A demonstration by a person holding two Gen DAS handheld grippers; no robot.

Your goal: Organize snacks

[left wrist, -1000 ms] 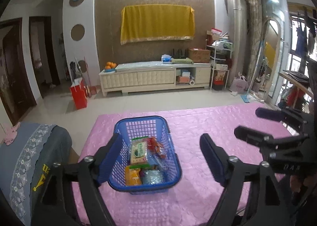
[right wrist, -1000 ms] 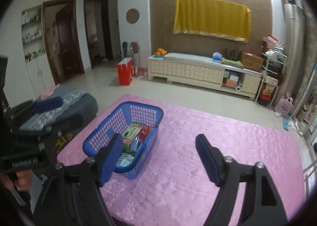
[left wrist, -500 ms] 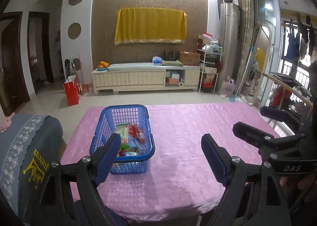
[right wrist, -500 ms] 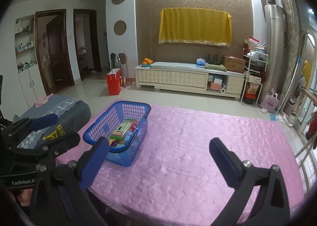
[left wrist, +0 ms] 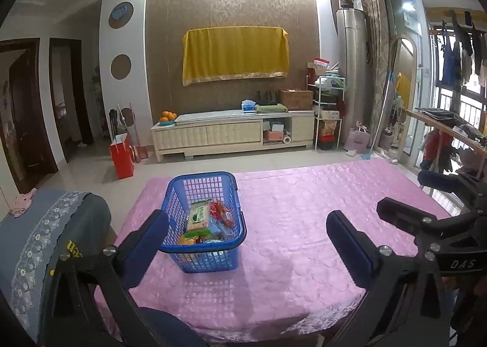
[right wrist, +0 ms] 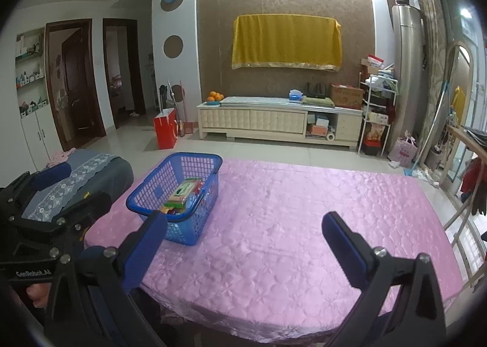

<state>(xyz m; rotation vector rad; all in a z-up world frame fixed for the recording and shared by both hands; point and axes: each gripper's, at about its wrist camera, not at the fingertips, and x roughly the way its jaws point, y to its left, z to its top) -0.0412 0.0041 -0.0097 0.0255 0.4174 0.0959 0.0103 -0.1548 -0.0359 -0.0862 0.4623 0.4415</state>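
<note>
A blue basket [left wrist: 204,222] of snack packets [left wrist: 199,219] sits on the pink-covered bench [left wrist: 304,225], toward its left end at about 10 o'clock from centre in the right wrist view. Left gripper [left wrist: 246,240] hangs over the near edge w/ fingers [left wrist: 350,243] opening wide, nothing btwn them; basket lies just beyond its left finger. Right gripper [right wrist: 243,243] points across the bench, fingers [right wrist: 342,240] spread wide, empty, basket at its 11 o'clock. A grey chair back [left wrist: 45,243] w/ lace cover stands at 9 o'clock beside the bench.
</note>
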